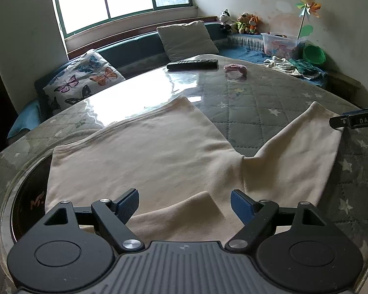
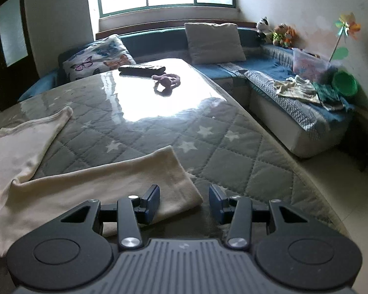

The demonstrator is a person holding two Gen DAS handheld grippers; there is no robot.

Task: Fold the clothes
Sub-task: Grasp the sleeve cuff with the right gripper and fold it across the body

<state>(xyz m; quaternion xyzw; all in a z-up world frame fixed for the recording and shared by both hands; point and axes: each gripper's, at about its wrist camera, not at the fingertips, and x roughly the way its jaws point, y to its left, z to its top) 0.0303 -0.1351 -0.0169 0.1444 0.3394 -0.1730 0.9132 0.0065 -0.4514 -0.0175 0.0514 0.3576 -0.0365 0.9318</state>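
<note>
A cream garment (image 1: pixel 159 156) lies spread flat on the quilted table. My left gripper (image 1: pixel 184 205) is open and hovers just above its near edge, where a small fold of cloth sits between the fingers. One sleeve (image 1: pixel 304 147) runs to the right. In the right wrist view that sleeve (image 2: pixel 125 183) lies across the front and the garment's body (image 2: pixel 24 142) is at the left. My right gripper (image 2: pixel 184 203) is open over the sleeve's cuff corner, its left finger above the cloth. The right gripper's tip (image 1: pixel 355 120) shows at the right edge of the left wrist view.
The table (image 2: pixel 233 152) has a glossy cover over a star-patterned quilt. A black remote (image 1: pixel 192 64) and a pink item (image 1: pixel 235 68) lie at its far end. A sofa with cushions (image 1: pixel 186 39), plush toys, a plastic box (image 1: pixel 281 42) and loose clothes (image 2: pixel 301 89) wraps behind and right.
</note>
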